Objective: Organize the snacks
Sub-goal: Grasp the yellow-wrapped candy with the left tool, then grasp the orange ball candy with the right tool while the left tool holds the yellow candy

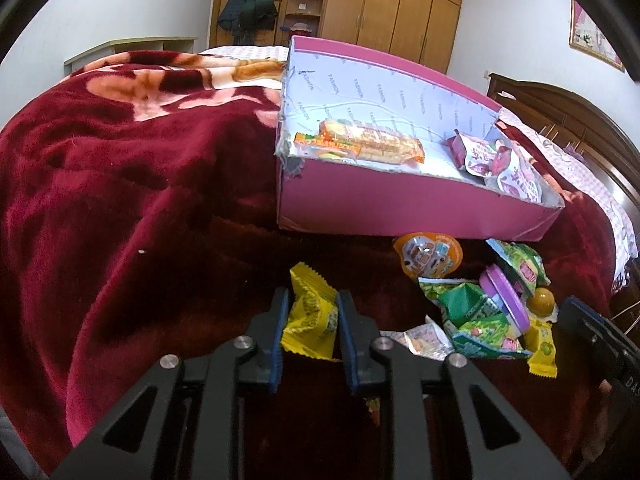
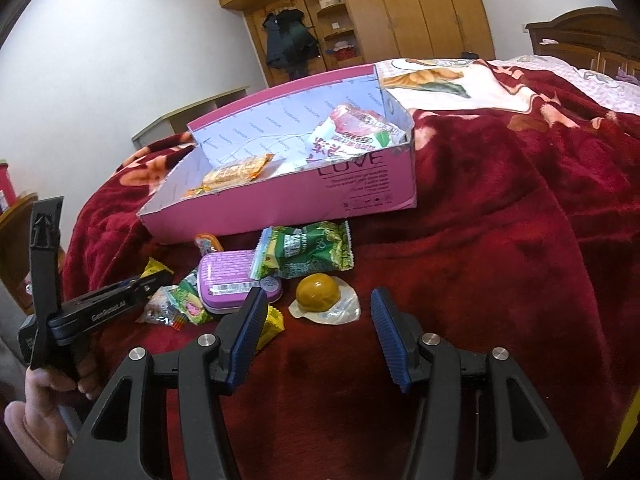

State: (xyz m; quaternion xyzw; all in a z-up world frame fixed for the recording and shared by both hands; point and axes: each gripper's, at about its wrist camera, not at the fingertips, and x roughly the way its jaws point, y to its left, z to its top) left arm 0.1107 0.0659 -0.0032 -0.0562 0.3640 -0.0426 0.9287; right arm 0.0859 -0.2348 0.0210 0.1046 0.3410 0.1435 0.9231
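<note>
A pink cardboard box lies on a dark red blanket; it shows in the right wrist view too. Inside are orange cracker packs and pink-white pouches. My left gripper is shut on a yellow snack packet, in front of the box. Loose snacks lie beside it: green packets, a purple tin, a brown sealed egg and an orange jelly cup. My right gripper is open and empty, just short of the egg.
The red blanket covers the bed. A wooden headboard stands at the right and wardrobes at the back. My left gripper's body and the hand holding it show at the left of the right wrist view.
</note>
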